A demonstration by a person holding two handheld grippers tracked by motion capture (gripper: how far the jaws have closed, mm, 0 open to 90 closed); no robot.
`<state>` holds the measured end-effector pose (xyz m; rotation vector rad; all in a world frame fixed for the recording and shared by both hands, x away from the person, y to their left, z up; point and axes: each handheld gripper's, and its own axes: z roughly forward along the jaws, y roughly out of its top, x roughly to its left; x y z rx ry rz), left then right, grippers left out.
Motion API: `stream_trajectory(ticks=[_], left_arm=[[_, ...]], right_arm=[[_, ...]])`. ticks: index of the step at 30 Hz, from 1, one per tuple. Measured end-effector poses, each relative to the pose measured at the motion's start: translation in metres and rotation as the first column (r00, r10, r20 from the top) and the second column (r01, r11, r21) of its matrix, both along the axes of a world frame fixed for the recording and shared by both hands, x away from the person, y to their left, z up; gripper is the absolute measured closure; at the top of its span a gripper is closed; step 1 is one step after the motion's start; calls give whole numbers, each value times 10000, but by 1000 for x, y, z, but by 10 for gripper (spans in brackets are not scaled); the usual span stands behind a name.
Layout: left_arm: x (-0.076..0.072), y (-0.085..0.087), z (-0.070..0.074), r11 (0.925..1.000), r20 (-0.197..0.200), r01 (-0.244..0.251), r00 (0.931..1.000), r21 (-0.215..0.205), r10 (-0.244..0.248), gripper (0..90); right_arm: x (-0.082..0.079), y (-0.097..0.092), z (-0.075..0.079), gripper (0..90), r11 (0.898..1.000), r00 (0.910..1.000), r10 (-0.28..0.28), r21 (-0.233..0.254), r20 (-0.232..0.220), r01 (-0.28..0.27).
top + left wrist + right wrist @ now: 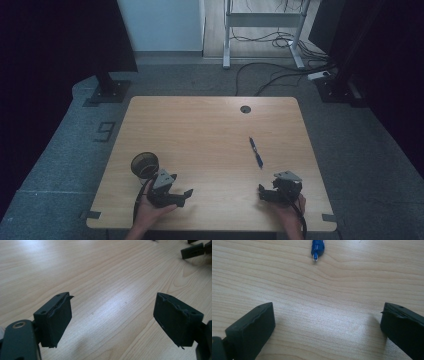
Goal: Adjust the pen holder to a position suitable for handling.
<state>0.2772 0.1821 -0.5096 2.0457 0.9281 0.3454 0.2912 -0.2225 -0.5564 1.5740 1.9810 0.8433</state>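
A blue pen [256, 152] lies on the wooden table [210, 125], right of centre; its tip [317, 247] lies just ahead of my right gripper in the right gripper view. A black mesh cup [144, 165] stands near the front left. My left gripper [183, 197] rests by the cup, pointing right, and its jaws stand apart over bare wood [112, 312]. My right gripper [262, 193] sits near the front right edge, below the pen, open with nothing between its jaws [327, 322].
A round cable hole [245, 109] sits near the table's far edge. In the left gripper view a jaw of the other gripper [192, 250] shows at the top right. Beyond the table are a desk frame [262, 30] and cables on the carpet.
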Motion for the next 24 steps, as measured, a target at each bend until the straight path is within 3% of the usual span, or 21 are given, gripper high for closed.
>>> stream_trajectory(ticks=[16,24], left_arm=[[-11,27,40,9972,730,-429,9962,-621,474,149],[-9,47,48,9926,887,-965,9907,-744,1029,147]], right_arm=[[1,0,0,0,10000,10000,10,18,16,-10],[1,0,0,0,10000,10000,18,12,30,-18]])
